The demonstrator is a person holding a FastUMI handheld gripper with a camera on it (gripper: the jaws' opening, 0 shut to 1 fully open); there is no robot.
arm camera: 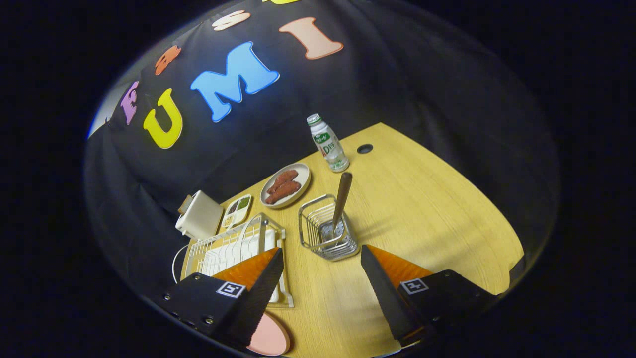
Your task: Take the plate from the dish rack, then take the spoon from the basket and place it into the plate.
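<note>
My gripper (322,249) is open, with nothing between its fingers. Just ahead of the fingertips stands a wire basket (309,229) on the wooden table (422,214). A spoon (341,199) with a brown handle stands upright in it, bowl down and leaning a little. The white dish rack (226,246) sits left of the basket, partly hidden behind my left finger. A pink plate (271,340) lies flat on the table on the near side of the rack, half covered by that finger.
Beyond the basket are a round plate of sausages (285,185), a small white bottle (328,144) and a cable hole (364,148). A white box (199,215) and a small divided dish (236,210) sit behind the rack.
</note>
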